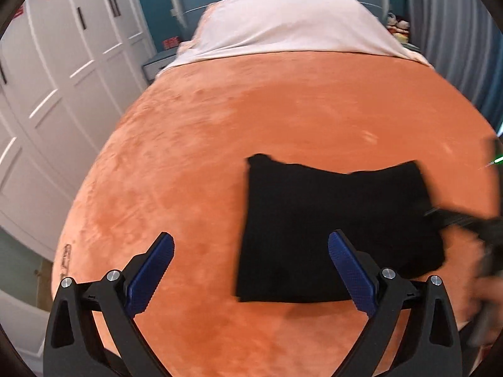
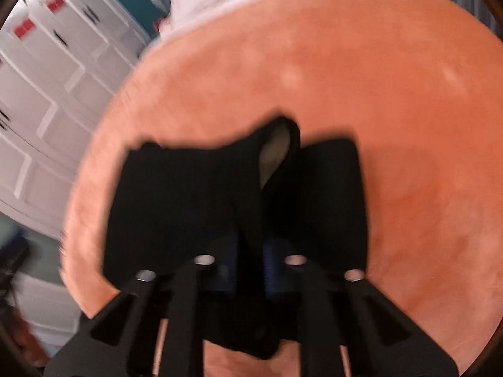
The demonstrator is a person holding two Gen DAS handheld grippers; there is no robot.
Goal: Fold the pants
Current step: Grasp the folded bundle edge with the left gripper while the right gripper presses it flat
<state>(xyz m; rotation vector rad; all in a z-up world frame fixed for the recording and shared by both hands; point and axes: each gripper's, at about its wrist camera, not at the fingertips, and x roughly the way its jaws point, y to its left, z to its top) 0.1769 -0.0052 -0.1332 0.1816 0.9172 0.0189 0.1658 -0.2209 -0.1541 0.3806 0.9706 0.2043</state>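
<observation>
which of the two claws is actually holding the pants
The right claw: its blue pads are shut on a raised fold of the black folded pants. The left claw stands wide open, holding nothing.

Left claw (image 1: pixel 251 253) agape — folded pants (image 1: pixel 330 229) on bedspread (image 1: pixel 220 144).

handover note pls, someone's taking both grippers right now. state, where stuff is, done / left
Left gripper: open wide, nothing between the pads, held above the orange blanket just left of the pants.
Right gripper: shut on a raised fold of the black pants; the view is blurred.
Pants: folded into a compact, roughly square bundle, lying on the blanket near the foot of the bed.
Done: the main folds look made.
Left: probably lay down the pinched layer, let go, and smooth or square the bundle. Whether another fold is wanted I cannot tell.
</observation>
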